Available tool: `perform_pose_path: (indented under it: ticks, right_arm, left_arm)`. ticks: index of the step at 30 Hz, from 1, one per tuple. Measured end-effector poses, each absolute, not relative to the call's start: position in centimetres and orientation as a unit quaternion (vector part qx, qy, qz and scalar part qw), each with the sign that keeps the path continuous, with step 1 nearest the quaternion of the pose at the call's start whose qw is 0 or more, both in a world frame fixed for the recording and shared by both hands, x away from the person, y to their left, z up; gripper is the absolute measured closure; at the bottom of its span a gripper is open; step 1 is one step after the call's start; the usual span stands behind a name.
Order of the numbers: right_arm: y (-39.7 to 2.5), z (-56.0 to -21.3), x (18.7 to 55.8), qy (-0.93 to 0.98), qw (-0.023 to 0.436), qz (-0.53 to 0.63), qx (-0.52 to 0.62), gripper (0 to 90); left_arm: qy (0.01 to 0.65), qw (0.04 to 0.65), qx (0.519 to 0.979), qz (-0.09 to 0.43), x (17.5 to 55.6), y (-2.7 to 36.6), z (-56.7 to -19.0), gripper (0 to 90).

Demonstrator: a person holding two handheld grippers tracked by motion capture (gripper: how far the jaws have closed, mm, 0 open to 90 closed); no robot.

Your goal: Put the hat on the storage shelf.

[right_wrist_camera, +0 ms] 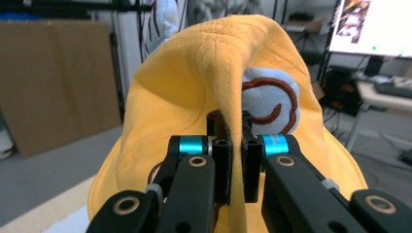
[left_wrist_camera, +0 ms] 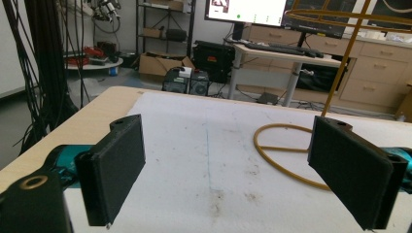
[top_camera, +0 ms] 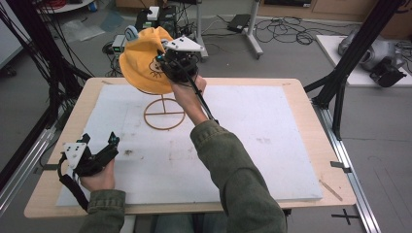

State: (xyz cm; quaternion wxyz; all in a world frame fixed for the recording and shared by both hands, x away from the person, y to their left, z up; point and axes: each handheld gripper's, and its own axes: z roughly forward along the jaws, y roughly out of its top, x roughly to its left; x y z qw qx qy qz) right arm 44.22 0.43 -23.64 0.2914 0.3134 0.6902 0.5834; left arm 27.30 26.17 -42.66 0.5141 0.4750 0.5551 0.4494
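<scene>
A yellow hat [top_camera: 141, 61] with light-blue ears and a brown embroidered face hangs over the top of a yellow wire stand [top_camera: 163, 112] at the back of the white mat. My right gripper [top_camera: 167, 62] is shut on a pinched fold of the hat [right_wrist_camera: 221, 73]; its gripper [right_wrist_camera: 235, 145] clamps the yellow cloth between the jaws. My left gripper [top_camera: 99, 139] rests low at the mat's front left, open and holding nothing. In the left gripper view the gripper [left_wrist_camera: 228, 170] has its jaws wide apart, with the stand's ring base [left_wrist_camera: 279, 155] ahead on the right.
The white mat [top_camera: 252, 145] covers a wooden table [top_camera: 301, 87]. Black frame posts [top_camera: 350, 53] stand at the right and cables [top_camera: 39, 63] hang at the left. Desks, boxes and a monitor [left_wrist_camera: 245, 9] lie beyond the table.
</scene>
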Motion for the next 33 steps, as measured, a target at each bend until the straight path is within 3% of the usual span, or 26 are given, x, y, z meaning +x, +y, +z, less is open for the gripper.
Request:
perform_pose_path:
  ticks: [19,20,23,25,33]
  right_arm:
    - [0.8,-24.5,44.9,0.718,0.286,0.546,0.322,85.4]
    - [0.8,-24.5,44.9,0.717,0.284,0.55,0.322,79.1]
    - [0.7,-24.4,45.2,0.717,0.273,0.565,0.303,43.8]
    - [0.6,-24.4,45.2,0.72,0.276,0.567,0.291,29.6]
    - [0.0,-24.3,45.5,0.719,0.283,0.559,0.301,13.9]
  left_arm:
    - [0.552,0.516,0.476,0.449,27.3,26.1,-42.6,14.1]
    - [0.553,0.515,0.477,0.449,27.3,26.1,-42.6,14.1]
    - [0.553,0.516,0.476,0.449,27.3,26.1,-42.6,14.1]
    - [0.553,0.516,0.476,0.45,27.3,26.1,-42.6,14.1]
    - [0.552,0.516,0.476,0.449,27.4,26.0,-42.6,14.1]
